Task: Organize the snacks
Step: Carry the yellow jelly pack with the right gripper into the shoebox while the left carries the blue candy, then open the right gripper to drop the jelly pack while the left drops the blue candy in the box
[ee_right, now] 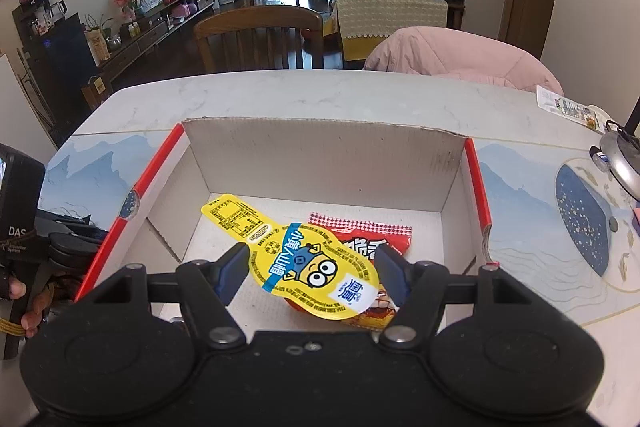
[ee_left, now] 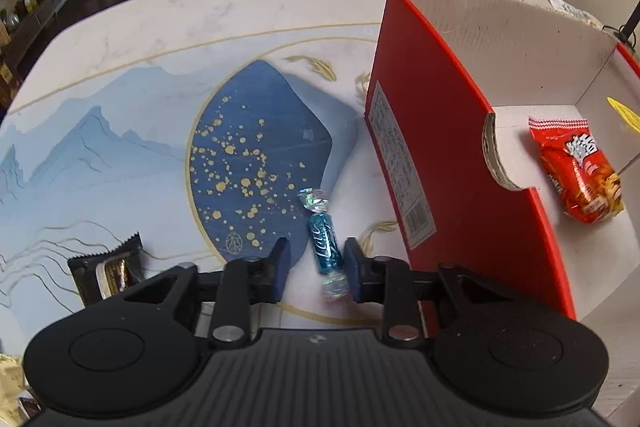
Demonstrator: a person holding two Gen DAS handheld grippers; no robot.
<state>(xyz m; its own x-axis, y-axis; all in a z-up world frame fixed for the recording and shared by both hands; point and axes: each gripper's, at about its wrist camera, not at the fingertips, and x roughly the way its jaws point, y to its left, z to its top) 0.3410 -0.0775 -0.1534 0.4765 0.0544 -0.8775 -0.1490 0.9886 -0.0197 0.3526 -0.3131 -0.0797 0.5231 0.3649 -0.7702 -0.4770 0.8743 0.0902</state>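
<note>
A blue foil-wrapped candy point(ee_left: 326, 243) lies on the table between the fingers of my left gripper point(ee_left: 317, 267). It rests against the right pad, with a gap to the left pad, so the jaws stand open around it. To its right stands a red cardboard box point(ee_left: 420, 107) with a red snack packet point(ee_left: 580, 179) inside. My right gripper point(ee_right: 312, 277) is shut on a yellow cartoon snack pack point(ee_right: 316, 267), held flat over the box point(ee_right: 320, 155) and above the red packet point(ee_right: 360, 235). The pack's yellow tip point(ee_left: 624, 115) shows in the left wrist view.
A dark brown snack packet point(ee_left: 108, 267) lies left of my left gripper, and a gold wrapper point(ee_left: 8, 387) sits at the near left edge. A metal lid point(ee_right: 624, 163) and small items sit on the table's right side. A wooden chair point(ee_right: 260, 39) and a pink garment point(ee_right: 460, 55) stand behind the table.
</note>
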